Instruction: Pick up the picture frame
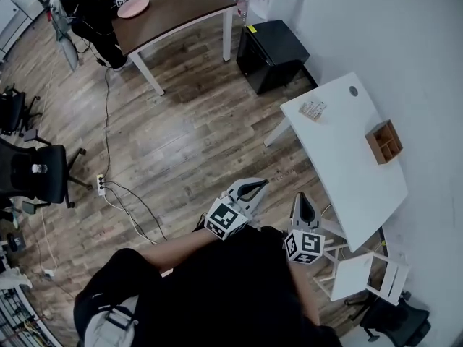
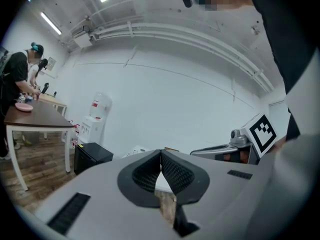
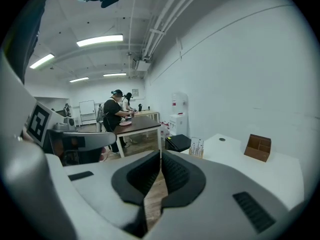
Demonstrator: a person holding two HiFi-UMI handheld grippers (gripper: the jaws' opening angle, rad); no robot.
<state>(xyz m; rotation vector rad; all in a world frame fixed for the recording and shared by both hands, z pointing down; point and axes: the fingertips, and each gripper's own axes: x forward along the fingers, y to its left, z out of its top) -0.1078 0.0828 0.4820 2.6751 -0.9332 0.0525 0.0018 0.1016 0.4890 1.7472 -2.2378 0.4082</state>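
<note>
The picture frame is a small pale stand-up piece at the near corner of the white table; the right gripper view shows the frame upright at that table's edge. My left gripper and right gripper are held side by side over the wooden floor, short of the table and pointing roughly toward it. Both are shut with nothing between the pads. In each gripper view, the left gripper and the right gripper have their dark ribbed pads meeting.
A brown wooden organiser stands on the white table. A black cabinet sits by the wall beyond it. Further off, a brown table bears a pink plate, with a person beside it. Office chairs, floor cable, white chair.
</note>
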